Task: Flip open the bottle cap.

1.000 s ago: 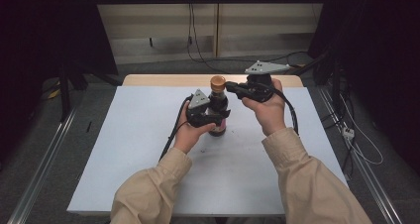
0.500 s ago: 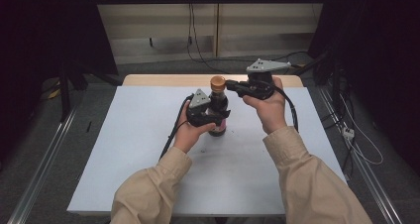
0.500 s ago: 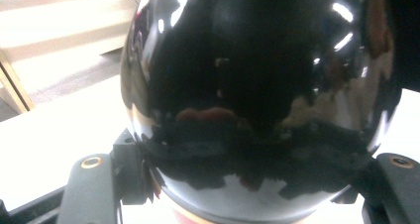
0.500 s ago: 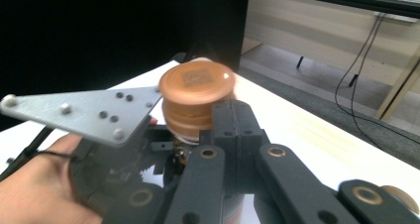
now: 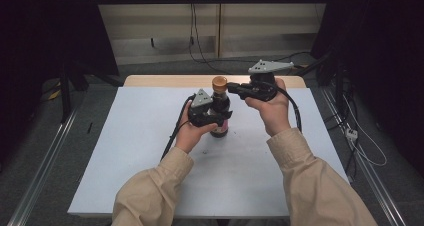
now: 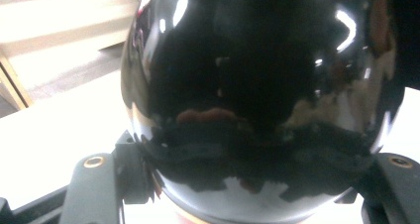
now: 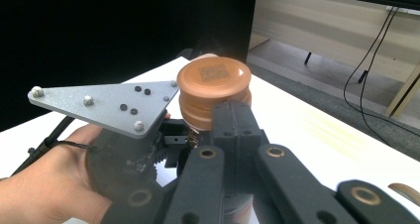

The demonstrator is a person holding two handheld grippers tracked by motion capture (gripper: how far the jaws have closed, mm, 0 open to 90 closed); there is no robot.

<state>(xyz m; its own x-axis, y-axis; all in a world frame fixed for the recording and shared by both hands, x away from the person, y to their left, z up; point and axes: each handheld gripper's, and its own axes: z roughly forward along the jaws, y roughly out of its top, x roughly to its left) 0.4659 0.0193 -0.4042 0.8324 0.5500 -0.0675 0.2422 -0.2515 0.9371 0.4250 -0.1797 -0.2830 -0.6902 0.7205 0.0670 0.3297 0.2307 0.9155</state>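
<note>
Dark glass sauce bottle [image 5: 220, 117] upright on counter [image 5: 140, 136]: judged heavy, rigid, slick, breakable. Body pinched by left gripper [image 5: 214, 117] jaws; brown cap [image 7: 214, 83] pinched by right gripper [image 7: 229, 116] jaws. Best held at body, below cap.

A table [image 5: 125, 151] with a pale, white-grey top runs across the high view, a strip of bare wood showing along its far edge. One thing stands on it: a dark, glossy bottle [image 5: 220, 117] with a brown cap, upright, a little beyond the middle.

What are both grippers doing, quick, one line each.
Left gripper: shut on the dark glossy glass bottle.
Right gripper: at its round brown cap; grip cannot be told.
</note>
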